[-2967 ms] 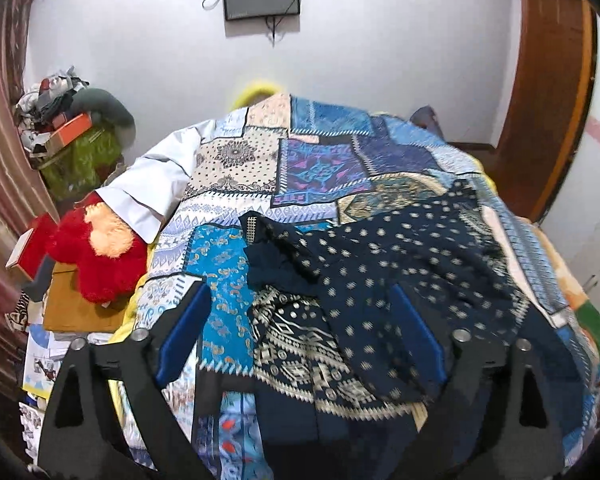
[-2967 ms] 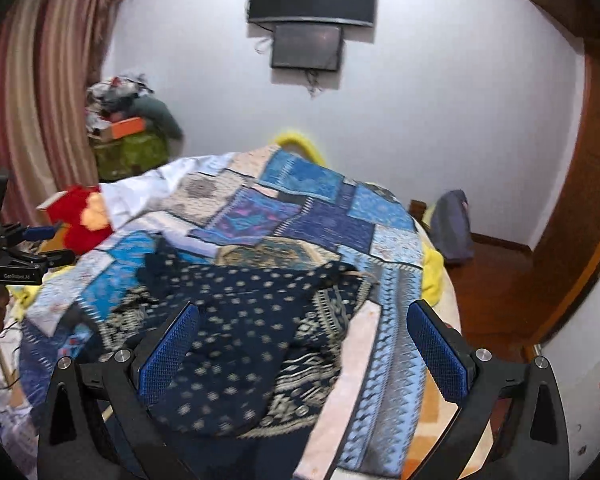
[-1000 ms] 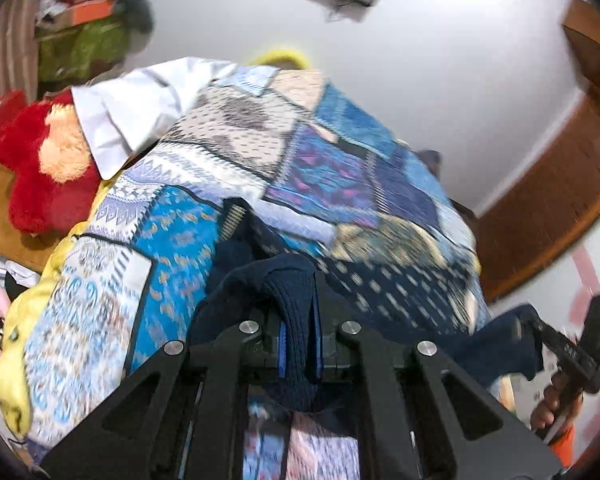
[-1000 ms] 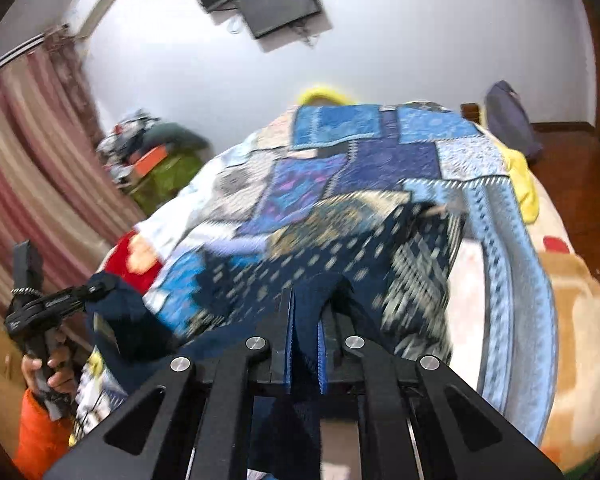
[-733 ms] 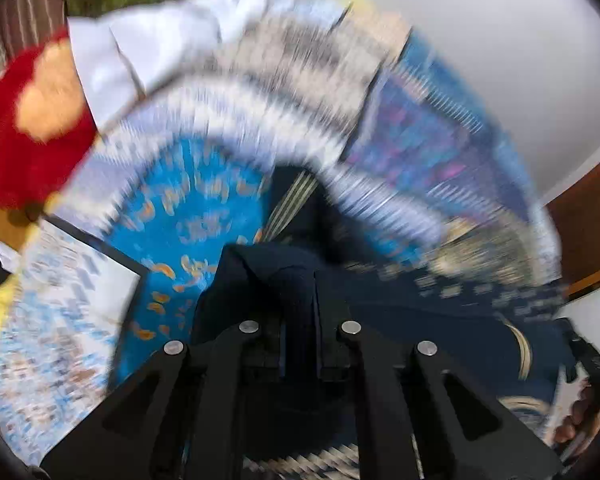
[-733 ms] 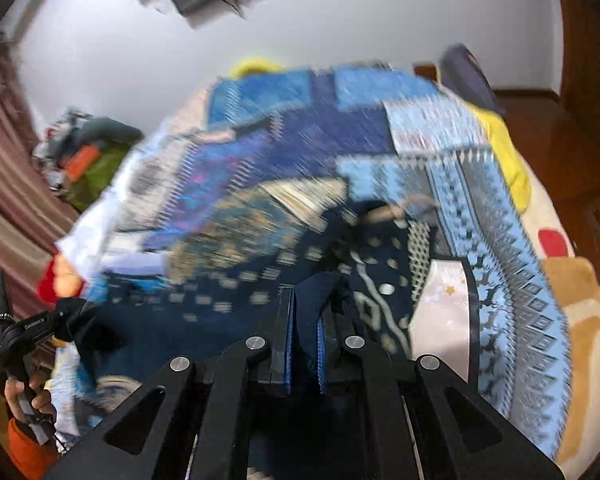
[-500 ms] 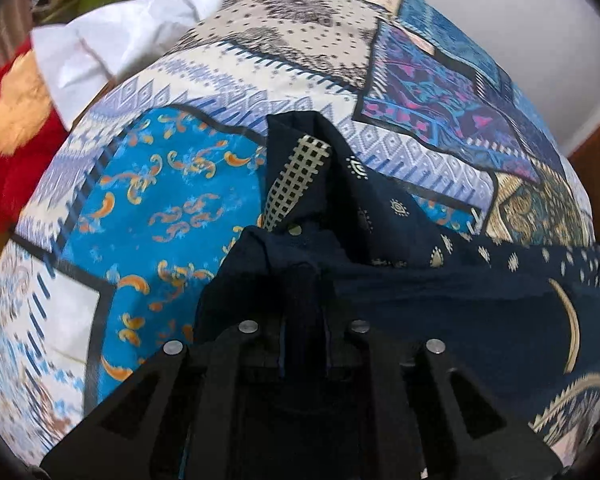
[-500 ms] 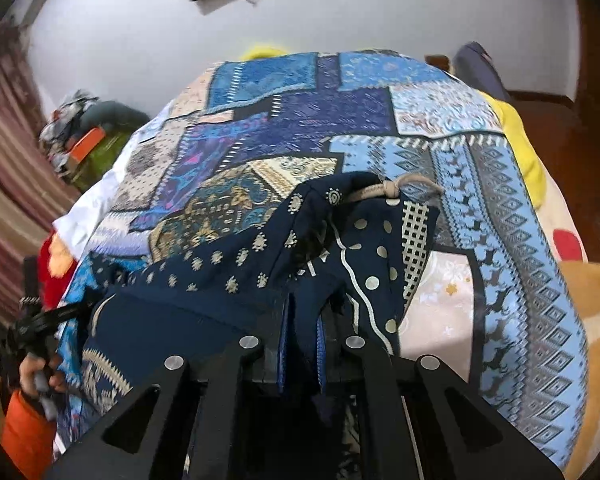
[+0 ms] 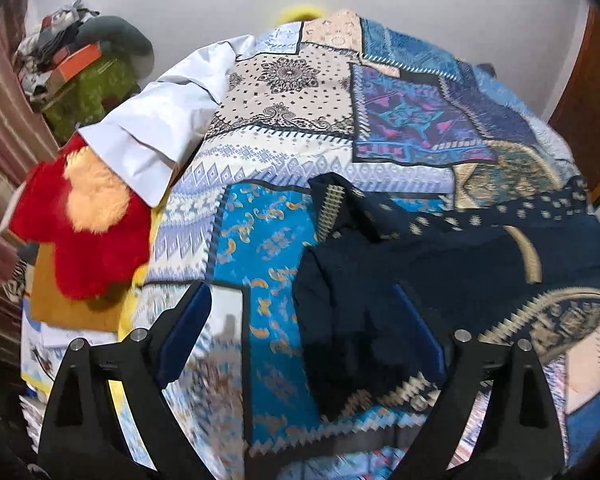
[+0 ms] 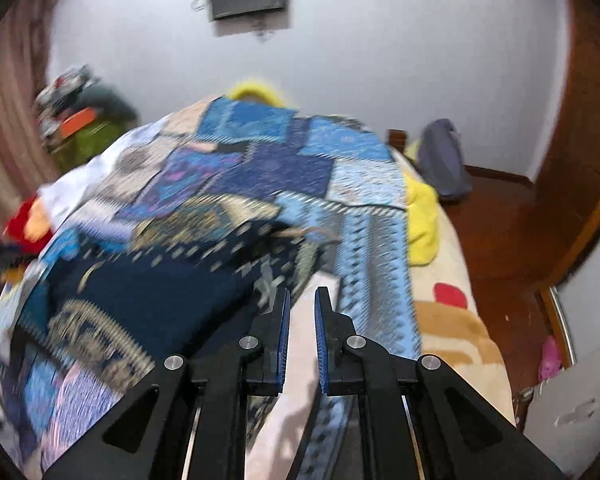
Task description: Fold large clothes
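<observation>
Garment (image 9: 440, 272), navy patterned, lies soft and limp on the patchwork bedspread (image 9: 284, 128); your left gripper (image 9: 300, 328) is opening off it, right gripper (image 10: 300, 336) nearly closed, empty—pinch hem edges.

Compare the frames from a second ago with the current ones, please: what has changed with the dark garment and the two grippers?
Both grippers have let go of the dark patterned garment, which now lies folded over on the patchwork bedspread. The left gripper was clamped on a fold; its jaws are opening, pads clear of the cloth. The right gripper shows a narrow empty gap where cloth was pinched. The red plush toy and white cloth stayed put.
</observation>
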`<action>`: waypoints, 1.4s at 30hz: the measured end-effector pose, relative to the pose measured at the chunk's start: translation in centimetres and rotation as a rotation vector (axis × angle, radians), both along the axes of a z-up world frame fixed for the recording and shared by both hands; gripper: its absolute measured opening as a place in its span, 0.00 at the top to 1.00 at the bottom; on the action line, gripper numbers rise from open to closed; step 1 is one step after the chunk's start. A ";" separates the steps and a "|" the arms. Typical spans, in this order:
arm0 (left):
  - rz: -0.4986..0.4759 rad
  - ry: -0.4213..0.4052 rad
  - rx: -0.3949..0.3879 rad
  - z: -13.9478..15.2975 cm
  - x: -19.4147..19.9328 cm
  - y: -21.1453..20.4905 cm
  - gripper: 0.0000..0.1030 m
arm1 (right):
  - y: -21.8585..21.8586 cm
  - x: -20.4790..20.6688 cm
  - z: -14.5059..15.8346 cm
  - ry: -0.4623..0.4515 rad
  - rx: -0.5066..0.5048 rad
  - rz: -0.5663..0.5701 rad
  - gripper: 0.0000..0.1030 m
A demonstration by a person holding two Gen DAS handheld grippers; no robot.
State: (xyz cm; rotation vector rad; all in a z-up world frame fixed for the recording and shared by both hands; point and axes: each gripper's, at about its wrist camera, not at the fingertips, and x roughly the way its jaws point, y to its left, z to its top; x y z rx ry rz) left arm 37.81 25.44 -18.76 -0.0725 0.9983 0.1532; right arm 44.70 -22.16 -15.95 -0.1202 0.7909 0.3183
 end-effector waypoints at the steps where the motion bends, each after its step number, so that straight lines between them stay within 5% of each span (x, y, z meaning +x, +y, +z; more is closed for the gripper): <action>1: -0.010 -0.001 -0.002 0.0 -0.3 -0.5 0.11 | 0.6 -0.9 0.0 0.007 0.002 0.031 0.93; 7: -0.122 0.060 -0.123 -3.1 -1.8 -4.8 0.08 | 4.5 -3.7 -2.2 0.094 0.064 0.147 0.93; 12: -0.164 0.129 -0.108 -7.0 -0.4 -7.8 0.08 | 9.0 -3.9 -5.4 0.151 0.033 0.228 0.93; 20: 0.002 0.107 -0.214 -8.5 5.4 -3.7 0.08 | 13.1 0.2 -9.5 0.234 0.092 0.247 0.93; 26: 0.074 0.029 -0.215 -5.9 10.5 -1.9 0.08 | 15.0 5.3 -7.8 0.145 0.024 0.216 0.93; 34: 0.188 -0.110 -0.072 0.9 12.0 1.1 0.08 | 13.5 11.6 -4.2 0.016 -0.066 -0.016 0.93; 38: 0.150 -0.145 -0.105 2.9 9.8 1.0 0.08 | 12.7 10.2 -2.1 0.046 0.060 0.064 0.93; 42: 0.062 -0.083 -0.125 1.9 8.0 -1.9 0.08 | 14.8 7.2 -1.6 0.091 0.087 0.192 0.93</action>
